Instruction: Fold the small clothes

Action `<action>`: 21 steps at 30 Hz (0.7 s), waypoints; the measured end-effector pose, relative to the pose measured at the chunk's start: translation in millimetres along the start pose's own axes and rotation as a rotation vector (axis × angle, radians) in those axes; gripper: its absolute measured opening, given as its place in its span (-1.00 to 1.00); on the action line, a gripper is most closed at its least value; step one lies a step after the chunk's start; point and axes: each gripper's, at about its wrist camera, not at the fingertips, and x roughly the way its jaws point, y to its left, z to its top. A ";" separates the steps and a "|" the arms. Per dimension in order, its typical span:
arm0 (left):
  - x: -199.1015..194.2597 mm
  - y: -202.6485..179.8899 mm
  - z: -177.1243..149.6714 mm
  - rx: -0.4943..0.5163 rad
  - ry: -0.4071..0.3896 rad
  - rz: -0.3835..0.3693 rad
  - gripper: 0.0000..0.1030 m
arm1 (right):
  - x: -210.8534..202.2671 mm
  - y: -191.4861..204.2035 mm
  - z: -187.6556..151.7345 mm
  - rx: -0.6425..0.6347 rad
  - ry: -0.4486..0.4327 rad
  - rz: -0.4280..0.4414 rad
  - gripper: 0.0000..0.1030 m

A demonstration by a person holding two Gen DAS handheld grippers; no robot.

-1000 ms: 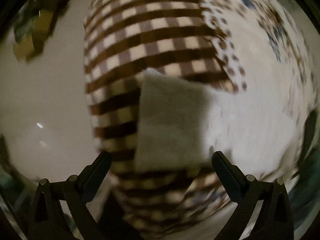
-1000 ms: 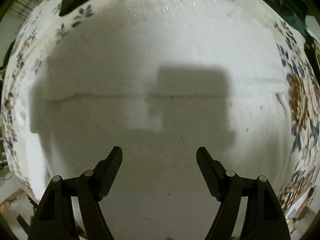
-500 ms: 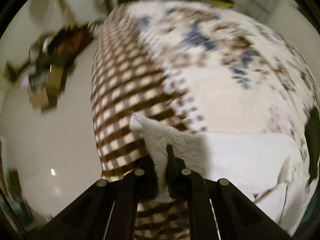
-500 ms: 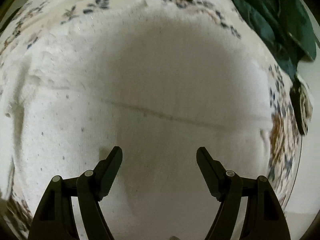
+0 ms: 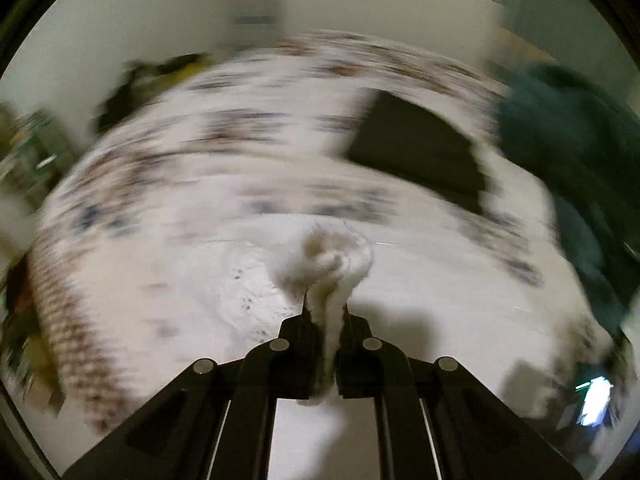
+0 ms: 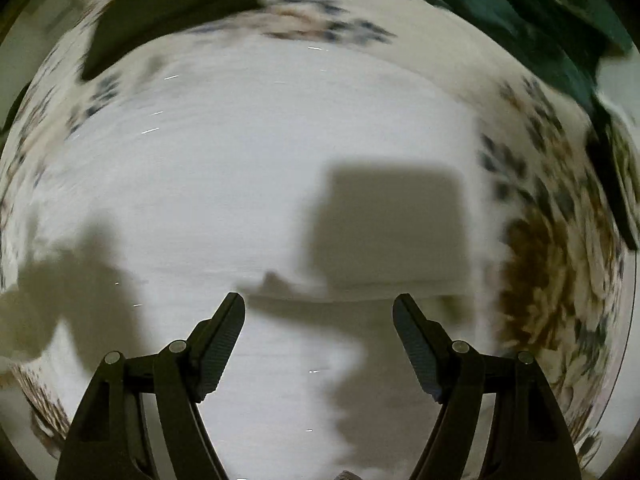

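Left gripper [image 5: 325, 312] pinches the white cloth [image 5: 248, 296].
Cloth edge bunched btwn its fingers; right gripper [image 6: 319, 312] wide open w/ nothing in it, over the flowery bedspread [image 6: 552, 248].

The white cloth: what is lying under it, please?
Under the white cloth lies a flower-patterned cover, showing around its edges. The left gripper pinches one bunched corner. What lies beneath the cloth's middle is covered.
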 end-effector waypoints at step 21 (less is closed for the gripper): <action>111.1 -56.0 -9.3 0.303 0.138 0.211 1.00 | -6.6 -131.5 63.0 0.241 0.015 0.384 0.52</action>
